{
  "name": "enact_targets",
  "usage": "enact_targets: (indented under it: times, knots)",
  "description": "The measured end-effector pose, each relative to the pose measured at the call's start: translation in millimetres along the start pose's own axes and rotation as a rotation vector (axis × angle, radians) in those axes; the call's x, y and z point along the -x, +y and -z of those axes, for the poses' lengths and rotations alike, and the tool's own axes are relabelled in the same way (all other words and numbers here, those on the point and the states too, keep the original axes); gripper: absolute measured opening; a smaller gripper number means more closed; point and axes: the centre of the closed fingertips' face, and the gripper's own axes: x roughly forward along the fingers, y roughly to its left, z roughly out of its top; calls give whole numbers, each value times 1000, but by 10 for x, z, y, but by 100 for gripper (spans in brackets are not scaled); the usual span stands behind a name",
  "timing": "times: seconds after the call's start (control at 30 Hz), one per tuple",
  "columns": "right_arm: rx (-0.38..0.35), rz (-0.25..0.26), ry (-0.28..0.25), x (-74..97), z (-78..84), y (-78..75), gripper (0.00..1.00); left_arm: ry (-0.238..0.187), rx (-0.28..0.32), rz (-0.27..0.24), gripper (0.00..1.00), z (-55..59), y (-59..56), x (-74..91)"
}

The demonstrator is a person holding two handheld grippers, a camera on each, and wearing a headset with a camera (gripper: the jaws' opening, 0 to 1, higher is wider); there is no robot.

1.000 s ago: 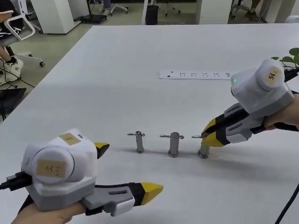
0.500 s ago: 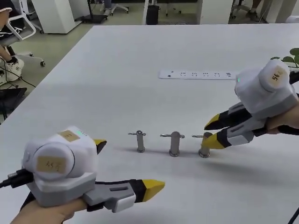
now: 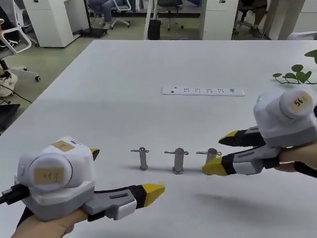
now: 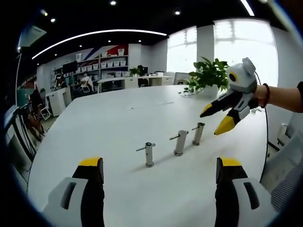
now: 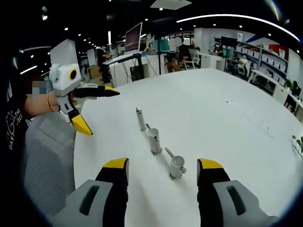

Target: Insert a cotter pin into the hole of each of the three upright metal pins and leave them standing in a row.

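Three metal pins stand upright in a row on the white counter (image 3: 124,84), on the near side of the power strip (image 3: 203,91) and roughly parallel to it: the left pin (image 3: 143,160), the middle pin (image 3: 178,162) and the right pin (image 3: 212,156). Each pin's long axis is vertical. A cotter pin lies level through the top of each, along the line of the row, with its longer end sticking out to the left in the head view: one (image 3: 138,150) on the left pin, one (image 3: 173,152) on the middle pin, one (image 3: 202,152) on the right pin.

The right hand-held gripper (image 3: 219,154) is nearer the viewer than the right end of the power strip. Its jaws are spread and hold nothing, and the right pin stands just ahead of their yellow tips, apart from them. The left hand-held gripper (image 3: 124,171) is well to the near left of the power strip, also spread wide and holding nothing.

The counter is smooth and matt. Past the power strip's right end, plant leaves (image 3: 296,75) reach over the counter's edge. Beyond the counter are office chairs (image 3: 14,34) and white cabinets (image 3: 47,15) on a grey floor.
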Motion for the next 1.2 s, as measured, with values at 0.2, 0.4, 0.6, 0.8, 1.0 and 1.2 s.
enact_targets:
  times: [0.2,0.4,0.6,0.8,1.0,1.2]
  knots:
    - [-101,91,-54,91,-9,38,72,-3,-9,10,99,-15,-45,1]
    - [-176,167,-128,203,-77,112,81,-4,-17,-8,99,-15,-51,6]
    - [-237,194,-183,234,-163,184,83,-3,-17,-8,96,-31,-67,25]
    - [-267,225,-201,275,-174,180,83,-10,-21,-19,95,-129,-51,24]
    - [-261,276,-188,306,-108,166,79,0,7,-35,93,-132,-4,40]
    - [-292,312,-182,295,-21,149,77,-2,14,-70,85,-154,51,105]
